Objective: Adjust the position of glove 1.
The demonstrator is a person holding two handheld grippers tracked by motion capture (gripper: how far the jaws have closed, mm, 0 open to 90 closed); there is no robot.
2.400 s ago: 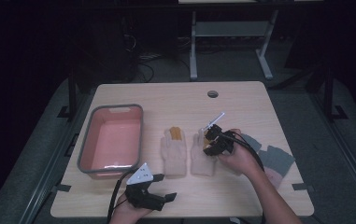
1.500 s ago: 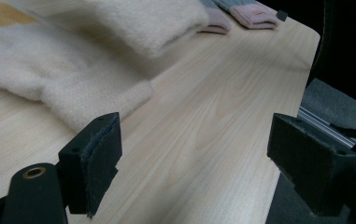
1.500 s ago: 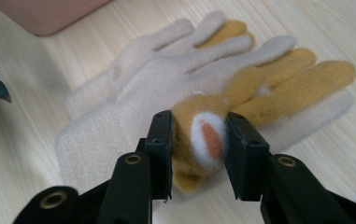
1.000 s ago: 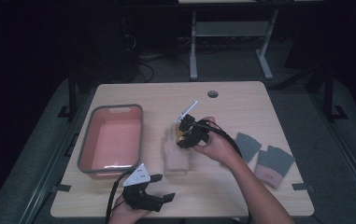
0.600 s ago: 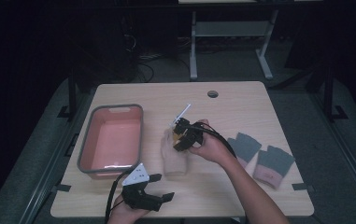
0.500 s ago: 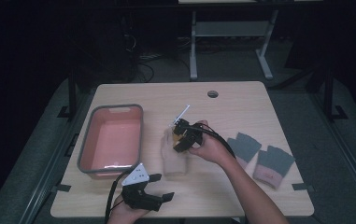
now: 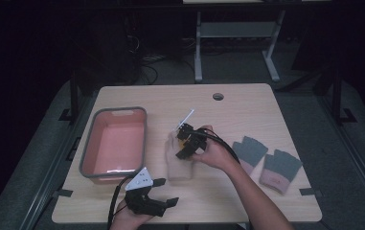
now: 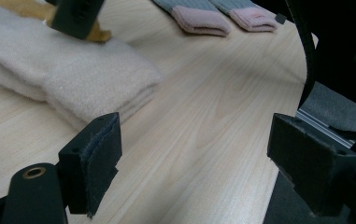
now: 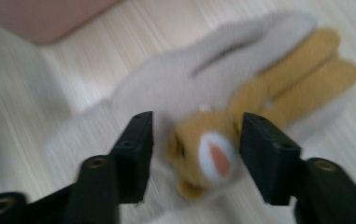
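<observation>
A cream glove (image 7: 179,167) with a tan animal face (image 9: 208,154) and tan fingers lies at the table's middle, apparently stacked on a second cream one. My right gripper (image 7: 186,143) hovers just over its finger end. Its jaws stand open on either side of the animal face (image 9: 194,149), and I cannot tell if they touch the fabric. My left gripper (image 7: 163,194) rests open near the front edge, a little short of the glove's cuff (image 8: 87,79), with only bare wood between its pads (image 8: 96,154).
A pink tray with a grey rim (image 7: 88,148) stands to the left of the gloves. Two grey gloves with pink cuffs (image 7: 249,151) (image 7: 279,170) lie at the right. A cable hole (image 7: 218,96) is near the far edge.
My right gripper has moved left from the right-hand cream glove. That glove now lies over the left one instead of beside it. The left gripper has stayed put.
</observation>
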